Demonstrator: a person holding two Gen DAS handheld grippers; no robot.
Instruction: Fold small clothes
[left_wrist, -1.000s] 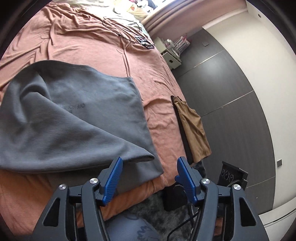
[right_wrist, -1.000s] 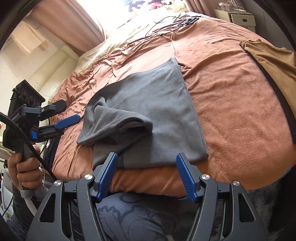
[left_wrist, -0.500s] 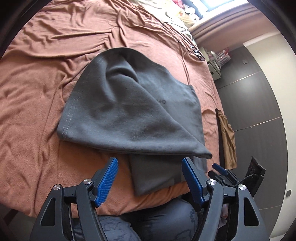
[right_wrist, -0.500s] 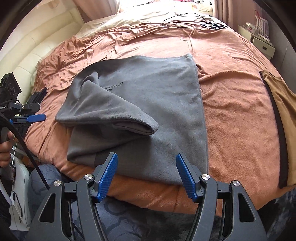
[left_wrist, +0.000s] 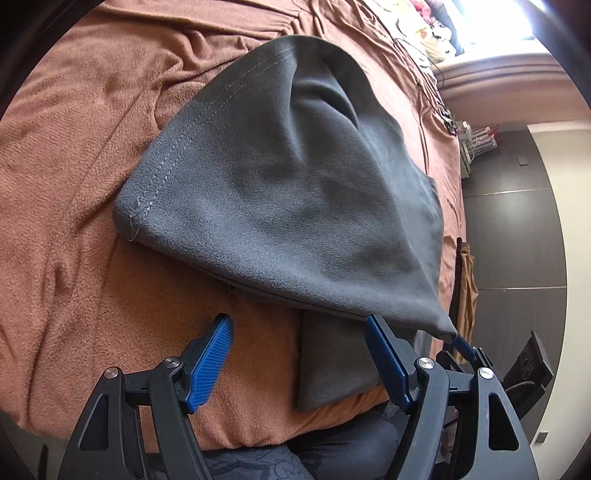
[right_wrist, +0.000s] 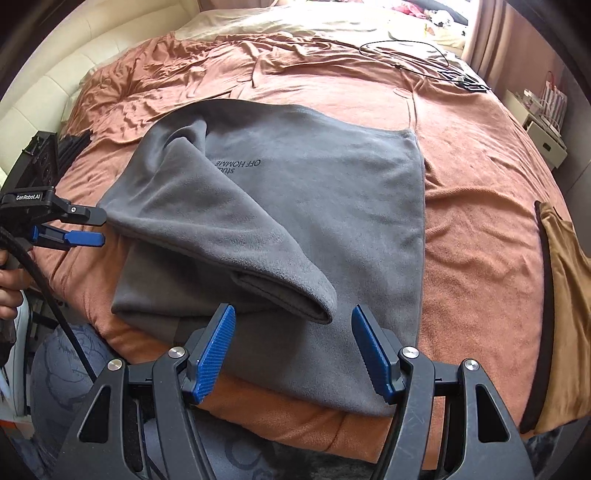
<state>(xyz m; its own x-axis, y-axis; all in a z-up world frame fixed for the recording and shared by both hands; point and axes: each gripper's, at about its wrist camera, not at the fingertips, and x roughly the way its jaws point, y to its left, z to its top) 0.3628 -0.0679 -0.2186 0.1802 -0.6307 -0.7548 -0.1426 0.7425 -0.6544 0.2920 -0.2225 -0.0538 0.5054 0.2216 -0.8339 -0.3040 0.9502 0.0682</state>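
Grey garment (left_wrist: 295, 206) nearer than before — left tool (left_wrist: 299, 332), right tool (right_wrist: 293, 321) both spread, empty.

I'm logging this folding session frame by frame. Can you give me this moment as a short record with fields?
surface: bed with rust-orange blanket
garment: grey fleece top, one flap folded over it
print: partly hidden by the flap, ends in "OFF HOMME"
left gripper: open, holds nothing, at the flap's near edge
right gripper: open, holds nothing, at the flap's tip
other cloth: tan garment at the bed's right edge
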